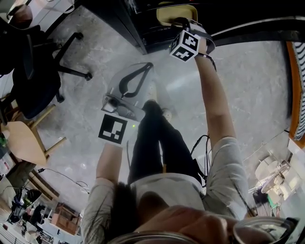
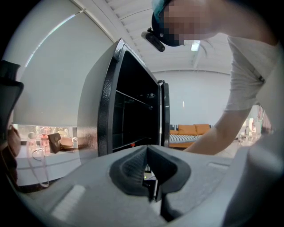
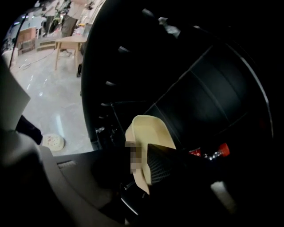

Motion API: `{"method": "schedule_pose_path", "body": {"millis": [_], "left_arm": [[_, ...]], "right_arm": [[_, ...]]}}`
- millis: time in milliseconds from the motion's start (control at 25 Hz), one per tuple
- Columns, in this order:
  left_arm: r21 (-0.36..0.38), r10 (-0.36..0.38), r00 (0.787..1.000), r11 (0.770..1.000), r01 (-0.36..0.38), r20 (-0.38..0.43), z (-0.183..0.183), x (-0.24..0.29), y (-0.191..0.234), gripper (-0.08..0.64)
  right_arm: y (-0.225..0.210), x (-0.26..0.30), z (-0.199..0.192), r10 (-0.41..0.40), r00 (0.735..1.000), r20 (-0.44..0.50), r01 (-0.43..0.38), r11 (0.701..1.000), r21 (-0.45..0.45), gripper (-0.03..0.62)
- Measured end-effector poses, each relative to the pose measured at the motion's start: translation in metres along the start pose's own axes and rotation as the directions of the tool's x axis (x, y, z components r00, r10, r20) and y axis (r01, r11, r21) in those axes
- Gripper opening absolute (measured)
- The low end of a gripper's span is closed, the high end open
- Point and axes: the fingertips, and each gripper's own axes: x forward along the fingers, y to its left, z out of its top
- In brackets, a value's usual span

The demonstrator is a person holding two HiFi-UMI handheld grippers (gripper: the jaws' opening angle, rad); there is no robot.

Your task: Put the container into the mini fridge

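A cream plastic container [image 3: 148,128] is pinched by its rim in my right gripper [image 3: 144,153], which is shut on it. In the head view the right gripper [image 1: 181,23] reaches into the open black mini fridge [image 1: 143,26], with the container [image 1: 169,12] inside its dark opening. The fridge interior [image 3: 204,88] fills the right gripper view. My left gripper [image 1: 149,66] hangs lower over the floor, shut and holding nothing. Its pads meet in the left gripper view [image 2: 147,150], which faces the open fridge [image 2: 133,115] from the side.
A red-capped bottle [image 3: 220,150] lies inside the fridge. The fridge door [image 2: 165,115] stands open. A black office chair [image 1: 33,71] and a wooden chair [image 1: 24,140] stand at the left. Clutter [image 1: 274,176] lies at the right. My legs [image 1: 157,138] are below the grippers.
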Motion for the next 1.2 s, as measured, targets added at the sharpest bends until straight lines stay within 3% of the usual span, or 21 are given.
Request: {"method": "schedule_pose_path", "body": {"millis": [120, 240, 400, 600, 840, 1200], "left_arm": [[-0.002, -0.003, 1.0, 1.0, 0.003, 0.005, 0.008, 0.002, -0.002, 0.002], [-0.002, -0.005, 1.0, 1.0, 0.005, 0.008, 0.014, 0.004, -0.003, 0.002], [-0.003, -0.007, 1.0, 1.0, 0.007, 0.013, 0.02, 0.008, -0.007, 0.002], [-0.003, -0.022, 1.0, 1.0, 0.022, 0.006, 0.026, 0.011, -0.02, 0.002], [0.007, -0.029, 0.999, 1.0, 0.029, 0.014, 0.046, 0.014, -0.036, 0.002], [0.025, -0.017, 1.0, 1.0, 0.016, 0.023, 0.094, 0.008, -0.056, 0.002]], "right_arm": [[-0.01, -0.02, 0.008, -0.048, 0.995, 0.082, 0.035, 0.986, 0.161, 0.071], [-0.013, -0.037, 0.012, -0.065, 0.987, 0.147, 0.02, 0.957, 0.289, -0.001], [-0.014, -0.058, 0.018, -0.083, 0.972, 0.221, -0.011, 0.918, 0.396, -0.003], [-0.021, -0.099, 0.02, -0.178, 0.944, 0.277, 0.001, 0.843, 0.538, -0.003], [-0.025, -0.159, 0.022, -0.249, 0.912, 0.326, -0.008, 0.784, 0.62, -0.003], [-0.035, -0.257, 0.039, -0.31, 0.859, 0.407, -0.043, 0.749, 0.662, -0.003]]}}
